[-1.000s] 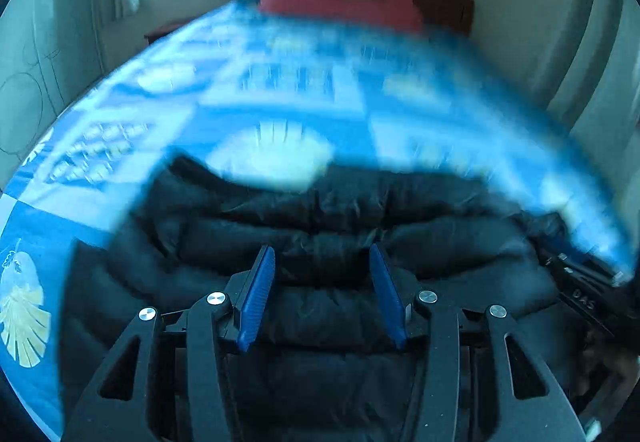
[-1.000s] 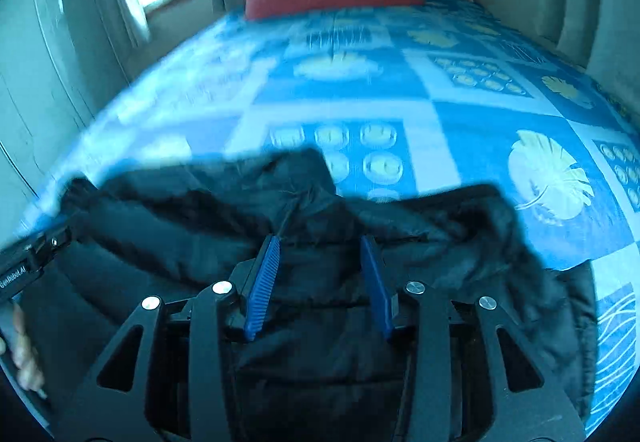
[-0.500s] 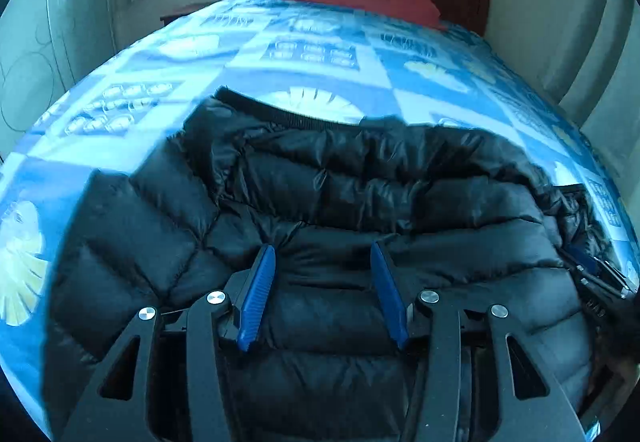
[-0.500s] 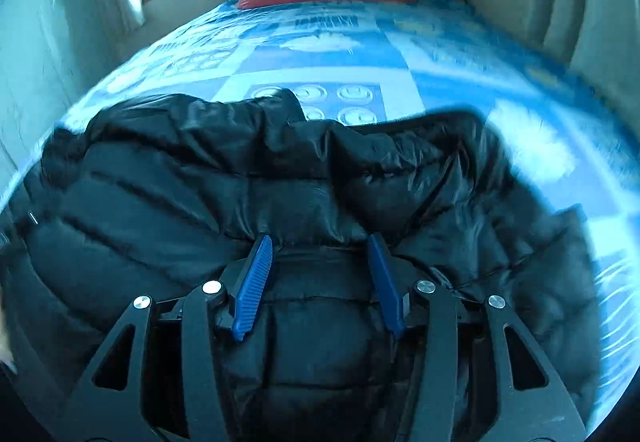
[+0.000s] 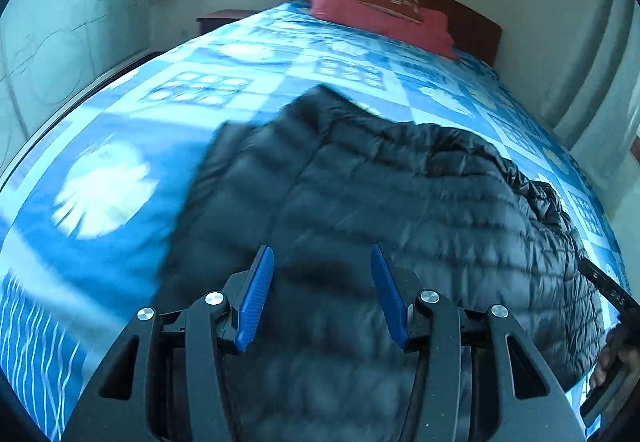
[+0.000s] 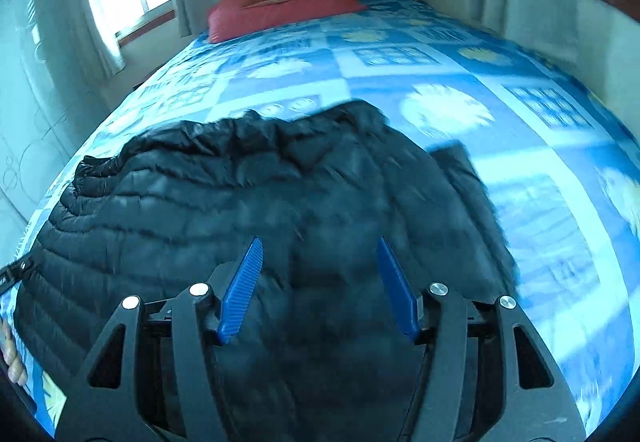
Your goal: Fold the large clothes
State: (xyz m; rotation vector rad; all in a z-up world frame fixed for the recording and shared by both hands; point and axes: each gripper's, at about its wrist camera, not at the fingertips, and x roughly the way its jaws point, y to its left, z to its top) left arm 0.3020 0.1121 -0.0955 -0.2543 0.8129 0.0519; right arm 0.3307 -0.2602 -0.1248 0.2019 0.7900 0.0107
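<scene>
A black puffer jacket (image 5: 400,209) lies spread on a blue patterned bed (image 5: 168,129).
Red pillow (image 6: 280,5) at the far end; left tongs (image 5: 322,294) and right tongs (image 6: 320,288) hover released above the jacket's near part.

Black puffer jacket (image 5: 400,201) near hem smeared by blur, cut by bottom edge; bedspread (image 6: 540,201) pattern blurred; right hand-held gripper (image 5: 612,322) mostly out of frame.

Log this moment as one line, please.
stage: folding in progress | black puffer jacket: bunched on blue bedspread | left gripper: open, above jacket | right gripper: open, above jacket | view: motion-blurred
</scene>
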